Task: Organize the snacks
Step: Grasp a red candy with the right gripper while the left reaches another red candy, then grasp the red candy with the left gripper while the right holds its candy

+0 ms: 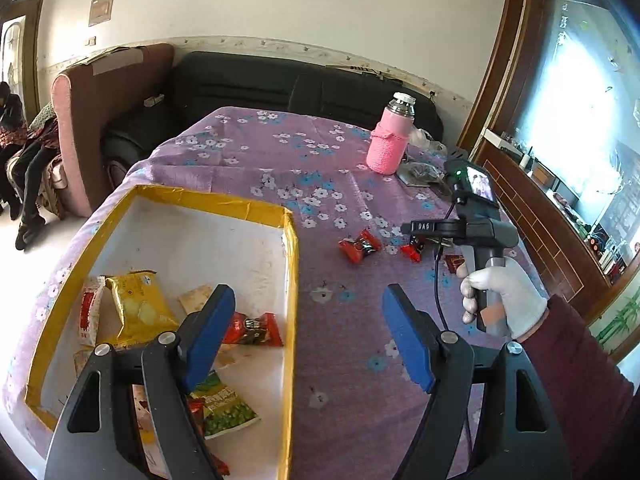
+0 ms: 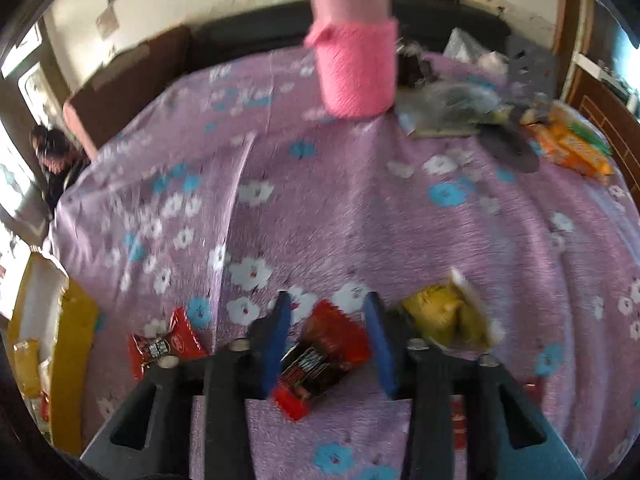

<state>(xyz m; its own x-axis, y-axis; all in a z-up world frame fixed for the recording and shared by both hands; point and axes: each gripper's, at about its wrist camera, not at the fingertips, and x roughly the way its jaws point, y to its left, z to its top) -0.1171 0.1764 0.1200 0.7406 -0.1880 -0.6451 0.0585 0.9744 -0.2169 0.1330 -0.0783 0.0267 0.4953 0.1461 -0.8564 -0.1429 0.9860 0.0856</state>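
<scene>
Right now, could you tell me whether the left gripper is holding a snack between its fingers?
No, the left gripper stands open with nothing between its blue pads, hovering over the edge of the yellow-rimmed box.

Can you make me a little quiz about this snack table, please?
1. True or false: the left gripper is holding a snack.
2. What colour is the packet between the fingers of the right gripper?
3. Where does the pink bottle stand? A: in the box. B: on the purple cloth. C: on the sofa.
Key: 1 false, it is open with nothing in it. 2 red. 3 B.
</scene>
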